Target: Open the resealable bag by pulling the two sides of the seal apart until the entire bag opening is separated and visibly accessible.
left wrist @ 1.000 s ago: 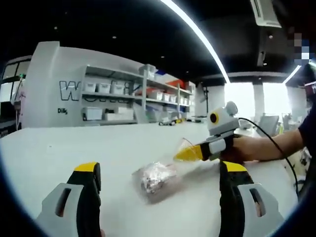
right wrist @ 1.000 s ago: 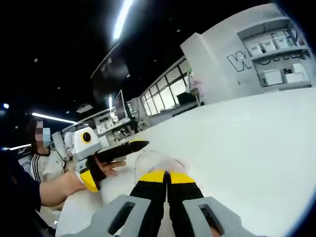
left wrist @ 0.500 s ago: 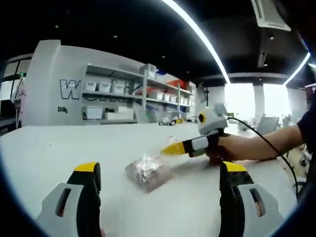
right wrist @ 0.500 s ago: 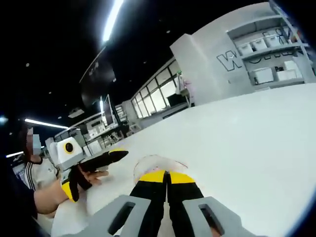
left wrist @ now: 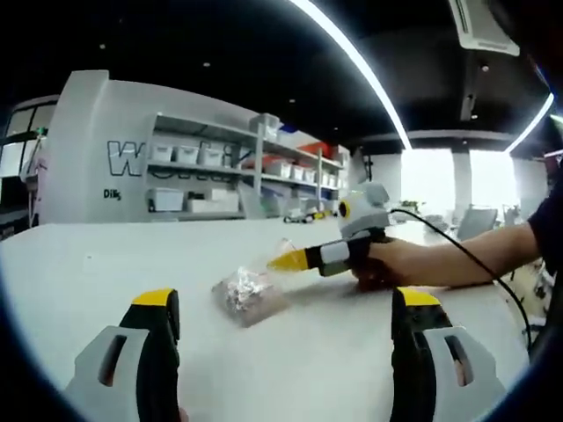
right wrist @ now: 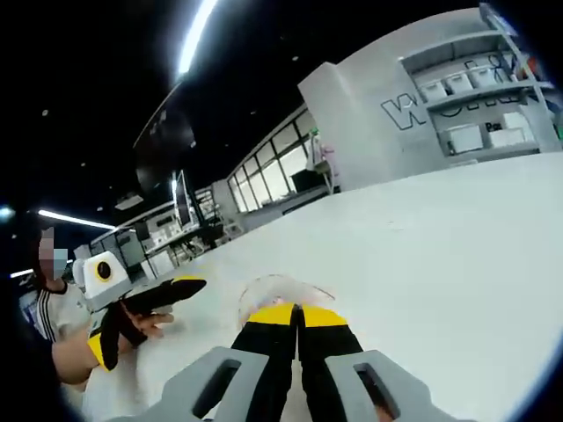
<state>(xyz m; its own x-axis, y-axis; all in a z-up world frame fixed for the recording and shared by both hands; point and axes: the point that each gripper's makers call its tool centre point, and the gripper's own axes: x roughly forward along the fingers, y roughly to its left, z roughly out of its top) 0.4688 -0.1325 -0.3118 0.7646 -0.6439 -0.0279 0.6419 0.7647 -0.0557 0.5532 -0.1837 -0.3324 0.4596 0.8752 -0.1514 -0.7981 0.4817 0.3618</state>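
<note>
Resealable bag (left wrist: 244, 294) lies on white table (left wrist: 79, 264) ahead between left gripper (left wrist: 286, 316) jaws, spread wide; long axis runs toward right gripper (left wrist: 283, 260), clamped on its top edge. Bag sits farther left than before.

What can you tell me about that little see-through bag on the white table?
The resealable bag is clear, thin plastic, crinkled, holding a crumpled silvery lump. Its filled end rests on the white table. The right tongs are shut on its top edge, lifting that edge up. In the right gripper view the clear rim arches just beyond the closed tips. The left tongs stand open, apart from it.
</note>
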